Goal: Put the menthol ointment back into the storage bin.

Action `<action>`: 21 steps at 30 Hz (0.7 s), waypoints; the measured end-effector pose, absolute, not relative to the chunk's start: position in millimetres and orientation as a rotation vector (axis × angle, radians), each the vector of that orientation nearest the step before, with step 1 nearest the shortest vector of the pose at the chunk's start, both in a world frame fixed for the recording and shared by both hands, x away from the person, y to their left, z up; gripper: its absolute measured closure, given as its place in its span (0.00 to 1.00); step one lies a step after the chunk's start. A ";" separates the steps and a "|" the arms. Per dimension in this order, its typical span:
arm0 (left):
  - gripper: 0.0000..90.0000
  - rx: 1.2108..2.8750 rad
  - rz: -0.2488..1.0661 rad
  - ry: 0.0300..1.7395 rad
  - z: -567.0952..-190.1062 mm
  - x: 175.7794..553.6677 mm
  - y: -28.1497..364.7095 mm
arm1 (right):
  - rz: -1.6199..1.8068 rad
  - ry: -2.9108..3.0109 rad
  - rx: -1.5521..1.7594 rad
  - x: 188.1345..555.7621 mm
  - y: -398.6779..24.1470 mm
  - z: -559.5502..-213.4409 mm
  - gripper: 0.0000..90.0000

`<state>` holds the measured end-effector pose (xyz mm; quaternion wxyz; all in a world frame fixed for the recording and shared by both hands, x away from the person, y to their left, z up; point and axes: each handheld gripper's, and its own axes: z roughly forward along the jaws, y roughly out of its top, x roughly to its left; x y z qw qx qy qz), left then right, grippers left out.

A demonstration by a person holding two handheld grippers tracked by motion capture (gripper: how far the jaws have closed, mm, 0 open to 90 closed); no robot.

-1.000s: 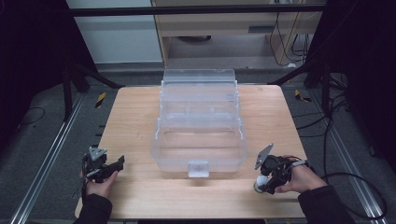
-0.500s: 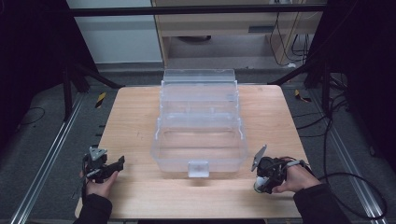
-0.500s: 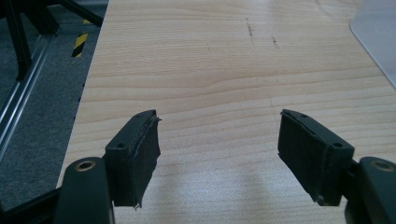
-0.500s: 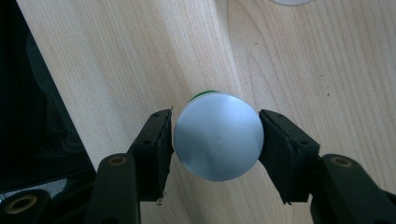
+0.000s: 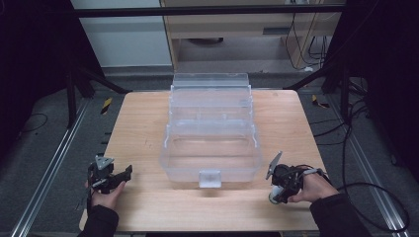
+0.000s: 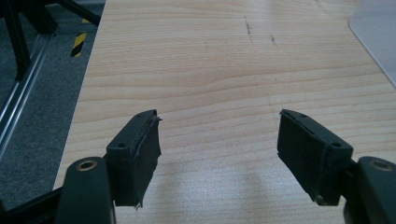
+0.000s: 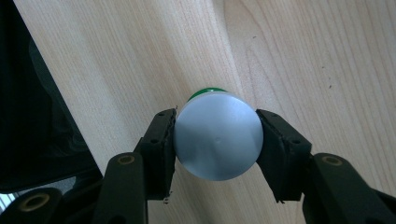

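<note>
One grip made: the right hand-held gripper (image 7: pixel 215 142) has just been closing, and its pads now press both sides of a small round container (image 7: pixel 217 136) with a silvery end and a green band behind it.
Right hand-held gripper, high view: it (image 5: pixel 276 190) sits low at the near right part of the desk (image 5: pixel 148 133), held by the person's right hand (image 5: pixel 311 187); the container (image 5: pixel 273 197) shows as a pale round end at its tip.
Container's place: between the right jaws, close over or on the desk surface; I cannot tell whether it is lifted clear.
Left hand-held gripper: its (image 6: pixel 219 149) jaws stand wide apart with nothing between them, only bare wood ahead; in the high view it (image 5: pixel 109 175) rests at the near left part of the desk in the left hand (image 5: pixel 106 195).
Beyond the right hand-held gripper: a clear plastic tiered box (image 5: pixel 211 133) stands open, off to its left and farther out, well apart from the left hand-held gripper too; its trays look empty.
Done, as I judge it: the pick-up grasp.
Left, as I judge it: lifting the container, carrying it across to the box and setting it in a tray; the left side has no part yet.
</note>
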<state>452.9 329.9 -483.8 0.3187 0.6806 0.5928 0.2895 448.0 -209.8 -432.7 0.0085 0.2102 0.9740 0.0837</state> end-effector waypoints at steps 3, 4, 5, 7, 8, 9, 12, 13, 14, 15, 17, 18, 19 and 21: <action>0.33 1.790 0.761 1.559 -484.0 452.9 329.7 | 0.281 3.030 0.677 446.8 -212.5 -427.7 0.56; 0.33 1.791 0.761 1.559 -484.0 452.9 329.6 | 0.295 3.026 0.676 446.4 -213.8 -424.6 0.56; 0.33 1.791 0.761 1.559 -484.0 452.9 329.5 | 0.308 3.022 0.681 445.9 -214.6 -421.9 0.56; 0.33 1.791 0.761 1.558 -484.0 452.9 329.3 | 0.322 3.011 0.700 444.5 -215.7 -415.6 0.56; 0.33 1.793 0.759 1.558 -484.3 453.0 329.2 | 0.325 3.009 0.703 444.4 -216.0 -413.5 0.56; 0.33 1.794 0.757 1.559 -484.4 453.2 329.0 | 0.335 3.011 0.703 444.5 -216.5 -410.6 0.56; 0.33 1.802 0.755 1.558 -484.8 453.3 328.7 | 0.342 3.001 0.715 444.7 -216.6 -404.4 0.56; 0.33 1.801 0.755 1.557 -484.9 453.3 328.6 | 0.353 2.996 0.717 445.0 -216.5 -401.8 0.56; 0.33 1.800 0.756 1.558 -484.8 453.3 328.6 | 0.361 2.993 0.720 445.2 -216.7 -400.3 0.56; 0.33 1.798 0.758 1.558 -484.7 453.2 328.7 | 0.373 2.990 0.730 445.4 -216.8 -397.9 0.56; 0.33 1.795 0.758 1.559 -484.6 453.1 329.0 | 0.388 2.983 0.736 446.0 -217.2 -392.4 0.56; 0.33 1.796 0.759 1.559 -484.7 453.2 329.1 | 0.392 2.982 0.733 446.2 -217.4 -391.3 0.56; 0.33 1.798 0.758 1.560 -484.7 453.2 329.1 | 0.399 2.984 0.743 445.8 -217.4 -388.2 0.56; 0.33 1.802 0.758 1.559 -484.8 453.3 328.8 | 0.420 2.973 0.750 446.1 -218.0 -382.8 0.56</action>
